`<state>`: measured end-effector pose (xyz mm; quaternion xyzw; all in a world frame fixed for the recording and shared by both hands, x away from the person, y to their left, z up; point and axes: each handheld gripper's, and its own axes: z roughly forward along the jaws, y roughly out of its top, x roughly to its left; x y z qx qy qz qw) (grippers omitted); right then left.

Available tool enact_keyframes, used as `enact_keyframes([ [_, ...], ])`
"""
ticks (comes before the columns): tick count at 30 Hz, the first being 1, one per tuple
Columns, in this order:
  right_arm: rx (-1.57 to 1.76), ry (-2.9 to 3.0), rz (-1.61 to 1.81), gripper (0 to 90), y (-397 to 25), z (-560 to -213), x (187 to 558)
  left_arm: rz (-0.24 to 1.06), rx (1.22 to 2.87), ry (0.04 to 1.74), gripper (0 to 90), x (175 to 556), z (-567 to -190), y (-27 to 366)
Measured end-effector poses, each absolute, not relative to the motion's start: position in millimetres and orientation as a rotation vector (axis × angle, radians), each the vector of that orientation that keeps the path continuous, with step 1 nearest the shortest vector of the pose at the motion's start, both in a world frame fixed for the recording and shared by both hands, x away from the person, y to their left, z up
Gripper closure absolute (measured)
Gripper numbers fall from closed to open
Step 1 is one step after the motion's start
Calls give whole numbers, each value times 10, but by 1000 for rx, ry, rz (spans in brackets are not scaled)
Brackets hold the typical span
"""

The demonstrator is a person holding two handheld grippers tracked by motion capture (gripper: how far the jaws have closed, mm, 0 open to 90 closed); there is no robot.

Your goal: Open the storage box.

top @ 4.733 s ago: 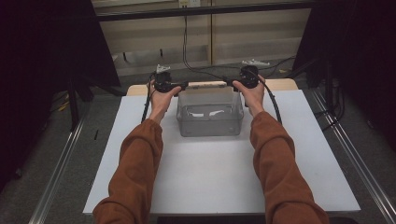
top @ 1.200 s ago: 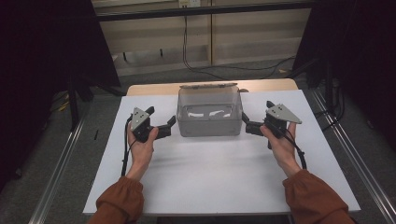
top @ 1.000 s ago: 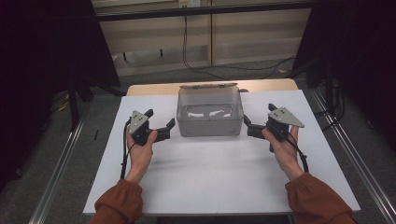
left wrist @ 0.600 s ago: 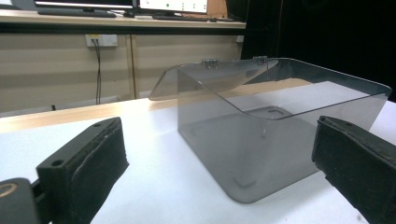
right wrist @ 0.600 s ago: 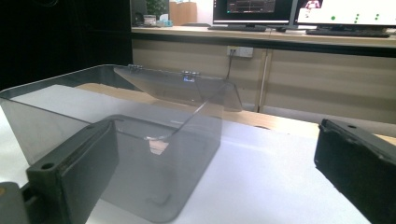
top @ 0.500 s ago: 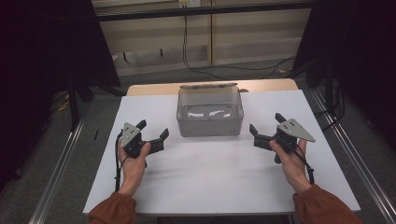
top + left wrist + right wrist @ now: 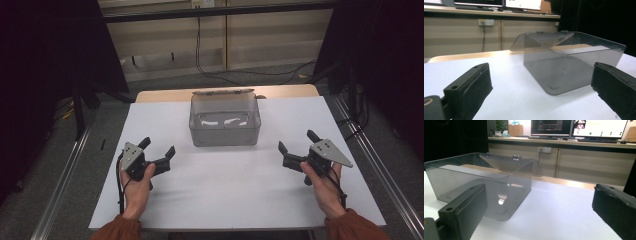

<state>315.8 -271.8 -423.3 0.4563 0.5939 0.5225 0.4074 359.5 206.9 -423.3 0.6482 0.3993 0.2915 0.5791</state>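
Note:
A clear grey plastic box with its hinged lid folded back stands at the middle rear of the white table; it looks empty. The box lies ahead and to the right in the left gripper view, and the box lies ahead and to the left in the right gripper view. My left gripper is open at the near left, nothing between its jaws. My right gripper is open at the near right, also empty. Both point toward the box from well short of it.
A wooden strip runs behind the white sheet. Metal rails flank the table on both sides. A cabinet wall with a socket and cables stands behind. Monitors sit on the counter in the right gripper view.
Both hands have drawn back from the far side of the box toward the near edge and apart, left to the left, right to the right. The box has not moved.

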Motion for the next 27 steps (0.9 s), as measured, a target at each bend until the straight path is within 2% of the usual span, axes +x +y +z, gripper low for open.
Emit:
enact_keyframes([
  [27,1181,1473,1273,0,-2922,-4337,2689,690,1519,987,28,3179,-4310,2255],
])
